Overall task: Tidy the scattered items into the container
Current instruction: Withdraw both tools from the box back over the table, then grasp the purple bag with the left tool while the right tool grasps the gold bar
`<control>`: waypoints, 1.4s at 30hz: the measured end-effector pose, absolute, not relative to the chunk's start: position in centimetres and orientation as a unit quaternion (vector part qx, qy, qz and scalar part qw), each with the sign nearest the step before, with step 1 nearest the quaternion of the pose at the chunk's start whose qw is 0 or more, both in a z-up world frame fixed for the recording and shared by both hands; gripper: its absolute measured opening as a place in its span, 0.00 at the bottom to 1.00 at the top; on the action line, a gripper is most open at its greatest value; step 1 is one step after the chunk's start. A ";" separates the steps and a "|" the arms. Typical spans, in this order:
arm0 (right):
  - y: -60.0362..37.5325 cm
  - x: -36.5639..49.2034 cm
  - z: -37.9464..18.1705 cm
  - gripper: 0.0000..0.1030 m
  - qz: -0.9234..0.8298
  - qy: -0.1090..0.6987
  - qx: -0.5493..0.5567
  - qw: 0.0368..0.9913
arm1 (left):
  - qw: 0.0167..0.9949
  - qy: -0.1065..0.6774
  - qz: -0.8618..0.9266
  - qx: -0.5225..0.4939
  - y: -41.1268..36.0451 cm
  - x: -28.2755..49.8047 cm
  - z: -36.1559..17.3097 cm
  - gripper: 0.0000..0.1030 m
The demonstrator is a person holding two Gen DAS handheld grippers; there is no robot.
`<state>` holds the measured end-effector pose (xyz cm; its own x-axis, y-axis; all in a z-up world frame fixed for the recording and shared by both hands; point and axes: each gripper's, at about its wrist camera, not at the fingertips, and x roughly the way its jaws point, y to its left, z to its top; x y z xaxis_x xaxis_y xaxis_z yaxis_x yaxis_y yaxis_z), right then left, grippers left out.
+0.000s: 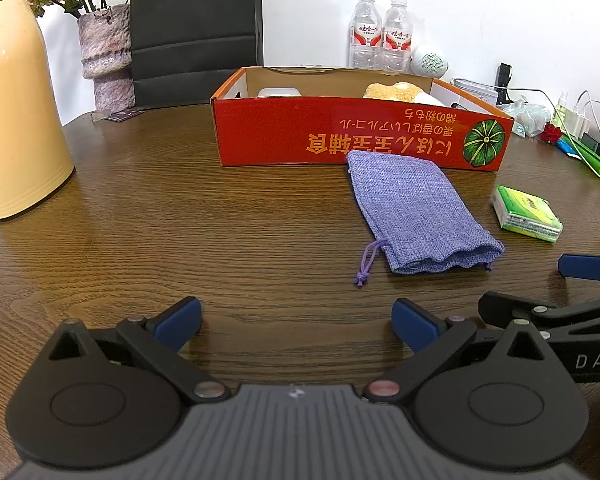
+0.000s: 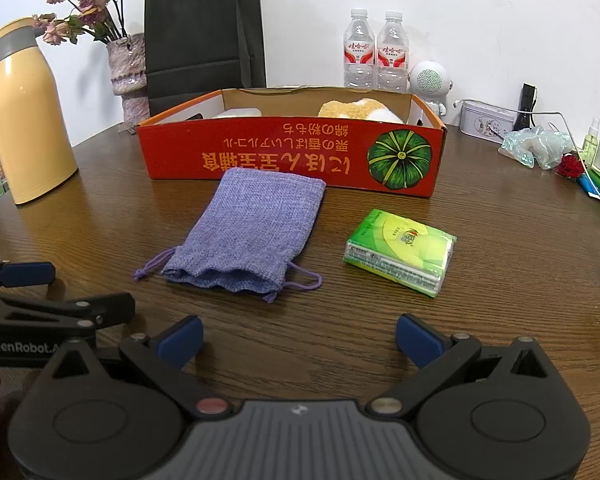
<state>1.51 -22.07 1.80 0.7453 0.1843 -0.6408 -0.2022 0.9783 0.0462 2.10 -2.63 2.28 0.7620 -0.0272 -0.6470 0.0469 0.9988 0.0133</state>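
In the left wrist view, the left gripper (image 1: 296, 326) hovers wide open and empty over the brown wooden table (image 1: 180, 220), while the purple woven drawstring pouch (image 1: 414, 214) lies flat, touching the red cardboard box (image 1: 340, 132). In the right wrist view, the right gripper (image 2: 299, 338) is also wide open and empty, with the green tissue pack (image 2: 400, 256) lying near the pouch (image 2: 252, 232), before the box (image 2: 292, 152).

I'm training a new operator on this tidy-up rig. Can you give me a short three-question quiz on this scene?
1. True or false: the purple drawstring pouch is already inside the red cardboard box.
2. Which loose item lies nearer the right gripper: (a) the pouch, (b) the green tissue pack?
3. Fill in: the left gripper and the right gripper both have their jaws ____.

Key: 1 false, it lies on the wooden table in front of the box. 2 b. 3 open, holding nothing.
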 end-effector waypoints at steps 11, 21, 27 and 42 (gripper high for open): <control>-24.8 1.8 4.0 0.96 0.087 0.297 -0.037 0.950 | 0.946 0.304 -0.113 -0.018 -3.1 4.5 5.9 1.00; -28.1 6.6 4.0 0.93 0.064 0.314 -0.014 0.947 | 0.926 0.350 -0.130 0.051 -8.6 12.6 3.1 0.35; -27.5 7.2 2.4 0.83 0.077 0.332 -0.020 0.940 | 0.936 0.309 -0.137 0.099 -8.8 9.0 2.3 0.00; -23.1 9.4 5.6 0.69 0.180 0.296 -0.029 0.938 | 0.938 0.332 -0.100 -0.014 -0.6 5.0 3.7 0.86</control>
<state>9.40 -23.12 5.62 0.7599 0.3196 -0.5660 -0.3546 0.9336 0.0512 5.04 -0.62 3.72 0.7597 -0.1963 -0.6200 0.1779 0.9797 -0.0923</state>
